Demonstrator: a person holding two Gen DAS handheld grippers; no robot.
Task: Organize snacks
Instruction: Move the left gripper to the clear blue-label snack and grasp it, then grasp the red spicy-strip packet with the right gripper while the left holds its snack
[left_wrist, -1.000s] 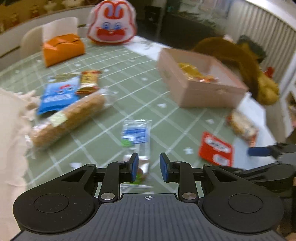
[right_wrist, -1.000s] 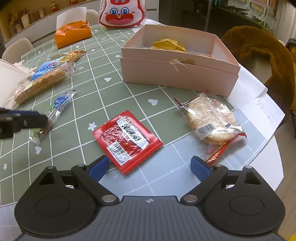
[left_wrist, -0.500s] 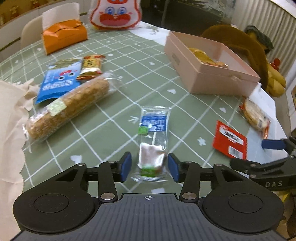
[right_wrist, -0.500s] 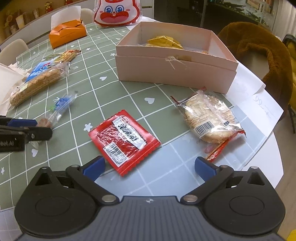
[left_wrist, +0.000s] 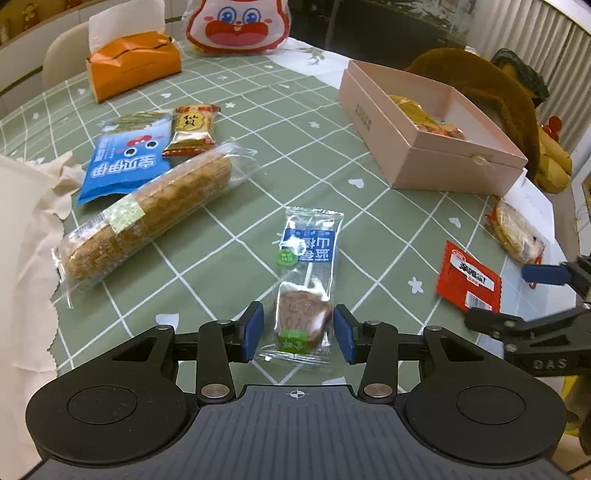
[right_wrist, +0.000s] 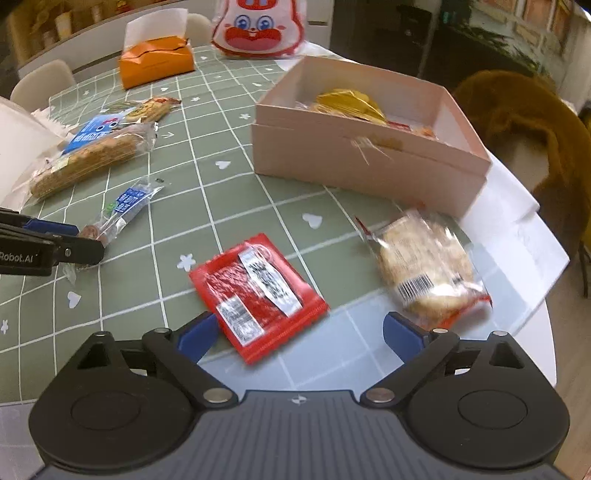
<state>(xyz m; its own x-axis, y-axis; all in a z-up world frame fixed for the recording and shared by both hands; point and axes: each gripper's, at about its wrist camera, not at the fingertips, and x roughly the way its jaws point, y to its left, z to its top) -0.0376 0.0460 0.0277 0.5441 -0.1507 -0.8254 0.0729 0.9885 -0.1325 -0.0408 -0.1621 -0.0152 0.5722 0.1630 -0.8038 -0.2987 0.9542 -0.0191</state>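
Observation:
My left gripper (left_wrist: 298, 335) is open, its blue pads on either side of the near end of a clear lollipop packet with a blue label (left_wrist: 308, 273) lying on the green checked tablecloth. My right gripper (right_wrist: 300, 334) is wide open just above a red sachet (right_wrist: 258, 291), with a clear-wrapped cracker pack (right_wrist: 424, 269) to its right. The pink open box (right_wrist: 369, 147) holding yellow-wrapped snacks stands behind them. The left gripper (right_wrist: 51, 242) shows at the right wrist view's left edge by the lollipop packet (right_wrist: 122, 208).
A long wrapped biscuit roll (left_wrist: 147, 214), a blue snack bag (left_wrist: 125, 162) and a small gold-red packet (left_wrist: 192, 129) lie at the left. An orange tissue box (left_wrist: 133, 62) and a rabbit-face bag (left_wrist: 236, 26) stand at the back. White cloth (left_wrist: 22, 229) covers the left edge.
My left gripper has opened wider and now straddles the lollipop packet's near end. My right gripper has moved forward and down over the red sachet, staying open.

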